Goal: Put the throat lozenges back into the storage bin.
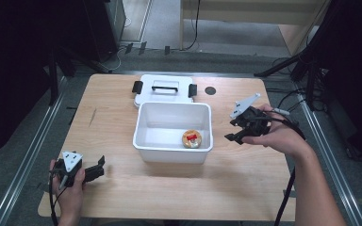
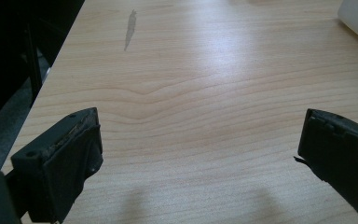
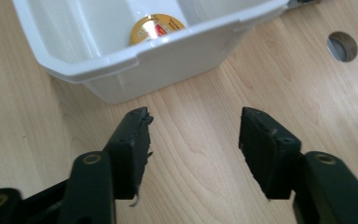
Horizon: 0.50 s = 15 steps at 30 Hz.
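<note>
- The table [image 1: 122, 193] was a light wood-grain top with rounded corners.
- A white bin [image 1: 172, 153] sat directly on it, pretty much dead centre.
- The bin's white lid [image 1: 164, 96], with black clips and a handle, lay flat at 12 o'clock, touching the bin's far rim.
- A small round hole [image 1: 210, 90] in the tabletop showed at about 1 o'clock, just beside the lid.
- A thin grey smudge [image 1: 92, 117] marked the wood at roughly 10 o'clock.

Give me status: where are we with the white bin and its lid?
Looks done: the round gold tin lies inside the open white bin. In hand: nothing; the left hand-held gripper rests open near the table's front-left corner, the right hand-held gripper hovers open beside the bin. Probably left: the lid lies behind the bin, not yet on it.
</note>
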Each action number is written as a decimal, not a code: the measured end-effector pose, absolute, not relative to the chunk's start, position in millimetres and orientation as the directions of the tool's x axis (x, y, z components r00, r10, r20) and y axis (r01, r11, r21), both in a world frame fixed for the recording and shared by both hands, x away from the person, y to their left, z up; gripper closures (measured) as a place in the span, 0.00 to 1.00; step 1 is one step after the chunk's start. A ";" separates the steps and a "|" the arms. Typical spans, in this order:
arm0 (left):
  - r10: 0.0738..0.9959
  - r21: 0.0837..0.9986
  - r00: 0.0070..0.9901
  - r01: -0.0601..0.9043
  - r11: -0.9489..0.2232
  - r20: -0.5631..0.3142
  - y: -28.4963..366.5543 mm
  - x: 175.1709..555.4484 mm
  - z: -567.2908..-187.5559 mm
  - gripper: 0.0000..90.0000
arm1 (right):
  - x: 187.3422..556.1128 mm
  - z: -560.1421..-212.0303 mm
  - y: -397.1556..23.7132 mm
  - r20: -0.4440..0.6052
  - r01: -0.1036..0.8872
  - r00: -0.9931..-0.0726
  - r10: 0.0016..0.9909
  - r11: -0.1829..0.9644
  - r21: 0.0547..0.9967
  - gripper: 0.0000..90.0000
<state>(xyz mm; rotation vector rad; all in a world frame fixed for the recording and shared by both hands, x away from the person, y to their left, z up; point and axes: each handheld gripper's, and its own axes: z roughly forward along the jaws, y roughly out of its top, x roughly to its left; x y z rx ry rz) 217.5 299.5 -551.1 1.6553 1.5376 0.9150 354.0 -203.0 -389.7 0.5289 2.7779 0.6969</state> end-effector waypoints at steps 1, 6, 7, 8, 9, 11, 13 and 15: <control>0.998 0.857 0.051 0.512 -0.061 0.041 299.5 217.5 -551.1 0.00 | 352.6 -394.3 -206.3 -0.133 0.295 -0.902 0.410 0.812 0.503 0.46; 0.998 0.856 0.052 0.514 -0.061 0.040 299.4 217.4 -551.1 0.00 | 344.2 -419.3 -218.4 -0.148 0.341 -0.862 0.485 0.770 0.540 0.39; 0.998 0.856 0.051 0.514 -0.060 0.040 299.4 217.4 -551.1 0.00 | 342.5 -424.2 -220.0 -0.152 0.346 -0.853 0.500 0.759 0.552 0.37; 0.998 0.856 0.050 0.513 -0.059 0.039 299.4 217.5 -551.2 0.00 | 340.6 -429.2 -221.2 -0.149 0.360 -0.841 0.520 0.744 0.564 0.36; 0.998 0.856 0.051 0.514 -0.058 0.038 299.6 217.5 -551.2 0.00 | 338.8 -434.3 -222.4 -0.145 0.370 -0.832 0.536 0.730 0.575 0.35; 0.998 0.856 0.051 0.513 -0.057 0.037 299.6 217.5 -551.2 0.00 | 335.4 -445.2 -224.6 -0.149 0.379 -0.811 0.566 0.702 0.604 0.29; 0.998 0.856 0.051 0.514 -0.058 0.037 299.7 217.5 -551.1 0.00 | 331.5 -457.0 -227.9 -0.149 0.395 -0.781 0.606 0.664 0.635 0.27; 0.998 0.856 0.051 0.514 -0.057 0.036 299.7 217.5 -551.2 0.00 | 326.8 -466.8 -230.5 -0.141 0.411 -0.751 0.645 0.624 0.665 0.26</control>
